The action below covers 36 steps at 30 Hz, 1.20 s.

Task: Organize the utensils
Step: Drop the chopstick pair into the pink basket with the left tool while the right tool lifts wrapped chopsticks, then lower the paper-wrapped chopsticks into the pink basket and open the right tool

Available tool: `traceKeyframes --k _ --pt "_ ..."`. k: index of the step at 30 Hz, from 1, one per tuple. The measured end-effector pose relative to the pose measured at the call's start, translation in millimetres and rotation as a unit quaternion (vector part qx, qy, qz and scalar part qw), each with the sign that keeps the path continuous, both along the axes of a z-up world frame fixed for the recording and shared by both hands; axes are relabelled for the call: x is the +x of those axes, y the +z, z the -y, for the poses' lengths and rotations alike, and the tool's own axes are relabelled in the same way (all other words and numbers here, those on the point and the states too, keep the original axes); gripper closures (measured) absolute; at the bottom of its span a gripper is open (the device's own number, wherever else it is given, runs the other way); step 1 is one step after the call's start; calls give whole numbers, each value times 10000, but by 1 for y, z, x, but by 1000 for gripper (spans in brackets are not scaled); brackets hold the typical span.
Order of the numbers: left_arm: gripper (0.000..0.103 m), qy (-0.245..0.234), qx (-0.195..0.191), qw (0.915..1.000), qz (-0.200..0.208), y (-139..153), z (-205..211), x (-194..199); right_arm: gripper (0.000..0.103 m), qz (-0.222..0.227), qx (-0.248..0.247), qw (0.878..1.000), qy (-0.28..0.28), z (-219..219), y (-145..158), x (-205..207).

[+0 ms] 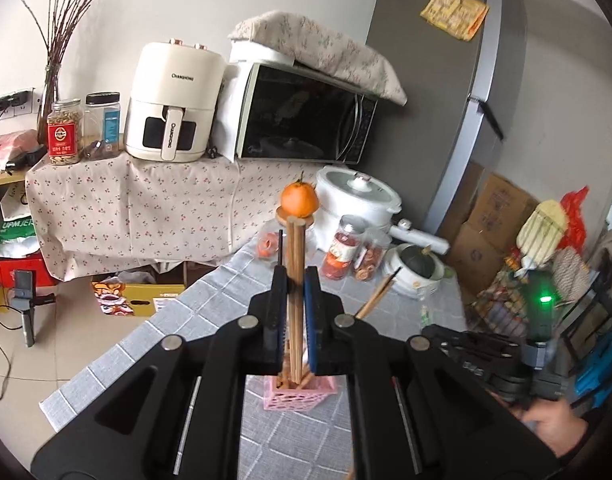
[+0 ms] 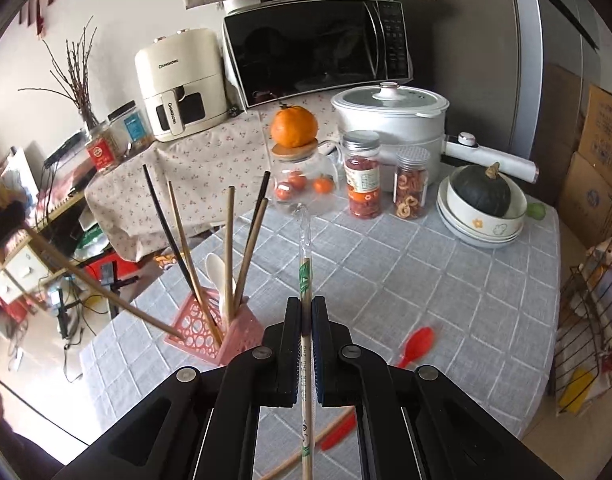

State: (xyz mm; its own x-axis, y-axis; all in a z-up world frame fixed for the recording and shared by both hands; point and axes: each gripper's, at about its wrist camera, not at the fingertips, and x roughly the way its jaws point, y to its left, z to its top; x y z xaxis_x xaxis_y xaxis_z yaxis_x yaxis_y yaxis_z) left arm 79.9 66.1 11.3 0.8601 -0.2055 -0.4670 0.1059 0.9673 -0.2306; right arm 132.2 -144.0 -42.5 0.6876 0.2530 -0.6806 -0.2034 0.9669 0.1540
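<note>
A pink perforated holder (image 2: 225, 334) stands on the grey checked tablecloth (image 2: 426, 280) and holds several chopsticks and a white spoon (image 2: 217, 276). In the left wrist view the holder (image 1: 299, 394) sits right below my left gripper (image 1: 294, 280), which is shut on wooden chopsticks (image 1: 294, 248) standing upright over it. My right gripper (image 2: 306, 308) is shut on a plastic-wrapped pair of chopsticks (image 2: 304, 276), held right of the holder. A red spoon (image 2: 416, 346) lies on the cloth to the right. A loose wooden chopstick (image 2: 105, 292) slants in from the left toward the holder.
At the table's back stand a glass jar topped by an orange (image 2: 293, 126), two snack jars (image 2: 362, 174), a white pot (image 2: 390, 120) and stacked bowls with a green squash (image 2: 482, 192). An air fryer (image 1: 173, 100) and microwave (image 1: 306, 114) sit behind. A wire rack (image 2: 590, 300) is at right.
</note>
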Motion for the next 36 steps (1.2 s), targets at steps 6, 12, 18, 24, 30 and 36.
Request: traceKeyframes --k 6,12,18,24,30,36 --pt "94 -50 319 9978 -572 -24 16 31 98 119 -83 9998 97 -4 2 0" --pt "94 2 446 9938 -1015 -45 24 50 98 185 25 9998 89 3 8 -1" --pt "86 43 228 9939 -1078 -49 23 55 98 228 56 9997 47 10 10 -5" --pt "58 122 -39 9947 -1022 -40 16 46 98 418 176 9990 39 13 16 -12" --pt "51 283 89 9923 -1207 -38 2 33 98 875 391 9952 187 5 32 -22" --pt "50 598 93 9815 -1815 -49 -29 29 98 1159 628 9909 288 -15 45 -28"
